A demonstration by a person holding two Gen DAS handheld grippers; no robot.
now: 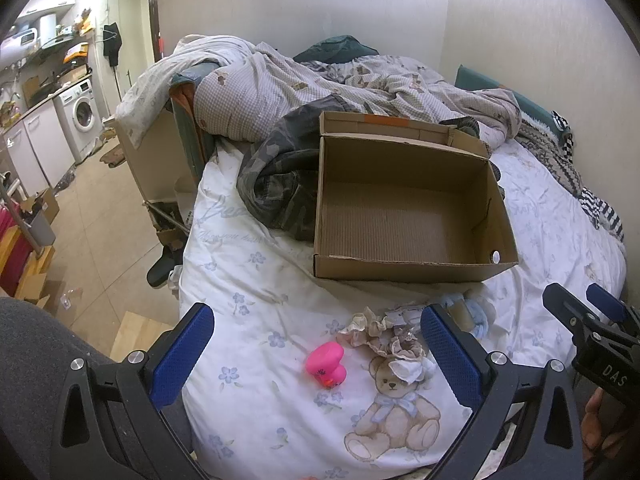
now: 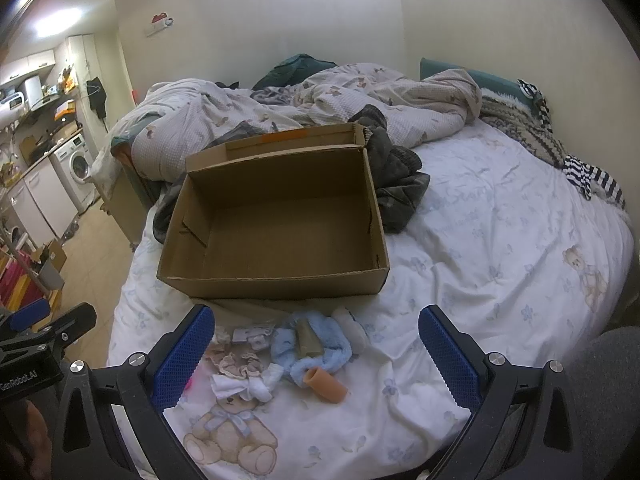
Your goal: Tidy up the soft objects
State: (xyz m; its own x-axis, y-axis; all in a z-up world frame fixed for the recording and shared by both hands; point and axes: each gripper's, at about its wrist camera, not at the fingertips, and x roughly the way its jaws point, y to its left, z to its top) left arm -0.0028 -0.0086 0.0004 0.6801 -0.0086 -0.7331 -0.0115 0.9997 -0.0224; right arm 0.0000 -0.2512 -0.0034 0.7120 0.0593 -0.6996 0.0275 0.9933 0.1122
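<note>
Both claws, left claw (image 1: 316,344) and right claw (image 2: 316,344), hover wide open and hold nothing above the bed (image 2: 500,240). In front of the cardboard box (image 2: 276,280) lie a pink toy duck (image 1: 326,365), frilly cloths (image 2: 236,362), a blue fluffy towel (image 2: 320,354) and an orange tube (image 2: 325,385). The box looks empty; sorting seems unstarted.

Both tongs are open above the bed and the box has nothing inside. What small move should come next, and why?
Probably lower the right tongs onto the light blue fluffy cloth and close on it. Both the right and the left tongs are open and hold nothing, the cardboard box is empty, and the cloth lies almost centred between the right fingers, just in front of the box.
</note>
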